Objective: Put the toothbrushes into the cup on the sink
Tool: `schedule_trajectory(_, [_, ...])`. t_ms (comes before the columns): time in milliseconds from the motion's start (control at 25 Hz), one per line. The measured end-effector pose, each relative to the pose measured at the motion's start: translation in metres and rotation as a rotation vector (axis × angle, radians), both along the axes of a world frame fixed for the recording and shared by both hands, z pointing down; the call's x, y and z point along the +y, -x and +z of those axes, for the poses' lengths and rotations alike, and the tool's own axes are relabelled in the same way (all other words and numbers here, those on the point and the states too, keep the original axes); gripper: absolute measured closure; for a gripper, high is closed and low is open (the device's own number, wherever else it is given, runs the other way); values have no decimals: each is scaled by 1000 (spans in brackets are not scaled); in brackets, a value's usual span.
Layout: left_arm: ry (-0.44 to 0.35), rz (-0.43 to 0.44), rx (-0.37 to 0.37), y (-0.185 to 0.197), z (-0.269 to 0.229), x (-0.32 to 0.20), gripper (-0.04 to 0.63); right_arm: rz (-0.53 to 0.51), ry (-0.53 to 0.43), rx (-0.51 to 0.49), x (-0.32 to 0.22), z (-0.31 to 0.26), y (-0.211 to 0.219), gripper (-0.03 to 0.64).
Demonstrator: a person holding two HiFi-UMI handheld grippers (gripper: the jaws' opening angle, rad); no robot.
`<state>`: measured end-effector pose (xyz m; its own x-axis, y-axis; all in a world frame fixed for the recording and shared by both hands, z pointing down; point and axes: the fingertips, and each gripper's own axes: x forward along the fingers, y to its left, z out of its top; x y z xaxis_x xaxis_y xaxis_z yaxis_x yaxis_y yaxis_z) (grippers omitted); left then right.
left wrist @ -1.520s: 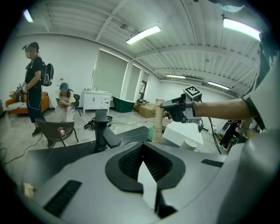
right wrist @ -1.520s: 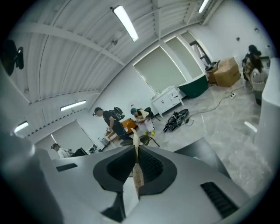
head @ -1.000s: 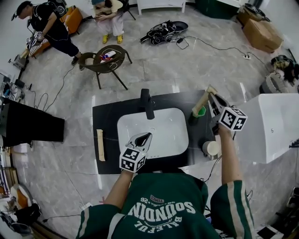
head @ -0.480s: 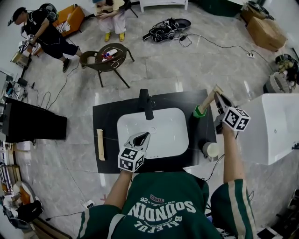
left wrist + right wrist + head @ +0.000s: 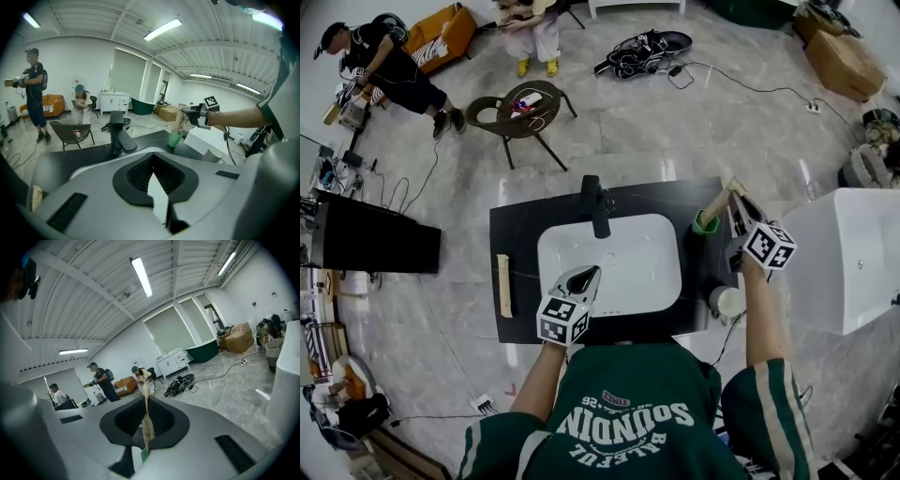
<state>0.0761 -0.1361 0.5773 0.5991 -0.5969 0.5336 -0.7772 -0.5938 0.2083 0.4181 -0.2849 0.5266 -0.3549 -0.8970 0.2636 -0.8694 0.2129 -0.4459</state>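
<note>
My left gripper (image 5: pixel 592 275) hangs nearest, over the near rim of the white basin (image 5: pixel 633 267), jaws together on nothing; I judge it is parked out of the way. Left of the basin, a second wooden toothbrush (image 5: pixel 503 286) lies flat on the black counter (image 5: pixel 516 234), its length running near to far, waiting its turn. Farther right, my right gripper (image 5: pixel 734 206) pinches a wooden toothbrush (image 5: pixel 717 200) near its upper end, so the free end can drop. That brush slants, top to the far right, lower end at the mouth of the green cup (image 5: pixel 705 225) at the counter's far right.
</note>
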Motion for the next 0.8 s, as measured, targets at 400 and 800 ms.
schedule_trajectory(400, [23, -22, -4, 4, 5, 8, 584, 22, 5, 8, 5, 23, 2, 561])
schedule_trajectory(800, [26, -38, 8, 13, 4, 13, 584, 57, 58, 8, 14, 45, 0, 560])
